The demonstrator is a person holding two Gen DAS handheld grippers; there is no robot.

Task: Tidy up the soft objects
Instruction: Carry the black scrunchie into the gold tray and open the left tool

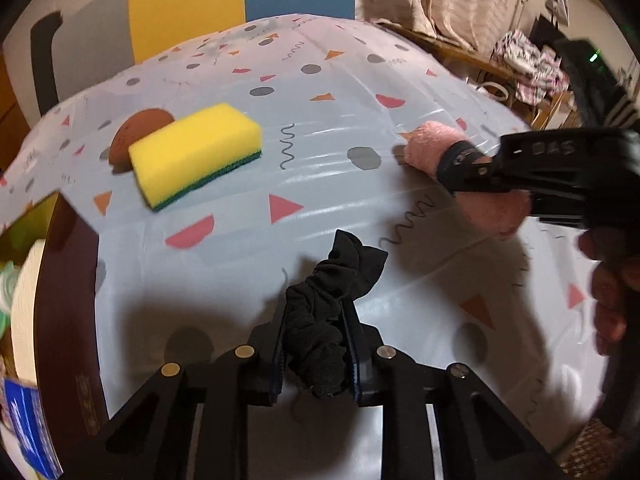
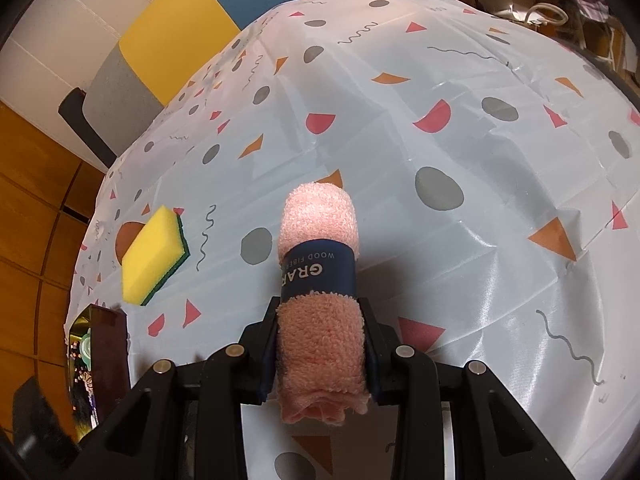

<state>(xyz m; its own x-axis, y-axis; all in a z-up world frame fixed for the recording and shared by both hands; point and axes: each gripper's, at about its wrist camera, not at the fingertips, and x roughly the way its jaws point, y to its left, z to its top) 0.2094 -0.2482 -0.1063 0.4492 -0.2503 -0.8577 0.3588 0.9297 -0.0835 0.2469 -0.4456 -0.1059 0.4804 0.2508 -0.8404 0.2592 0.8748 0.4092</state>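
Observation:
My left gripper (image 1: 316, 312) is shut on a crumpled black cloth (image 1: 332, 304) and holds it above the patterned tablecloth (image 1: 320, 168). My right gripper (image 2: 320, 312) is shut on a rolled pink towel (image 2: 320, 320) with a dark blue paper band; in the left wrist view the towel (image 1: 432, 144) and that gripper (image 1: 460, 168) hover at the right. A yellow sponge with a green scouring side (image 1: 196, 152) lies on the cloth at the left, also in the right wrist view (image 2: 154, 254).
A dark wooden box (image 1: 68, 280) with assorted items sits at the table's left edge, also in the right wrist view (image 2: 108, 356). A chair with grey, yellow and blue panels (image 2: 180, 28) stands behind the table. Cluttered shelves (image 1: 528, 64) are at the far right.

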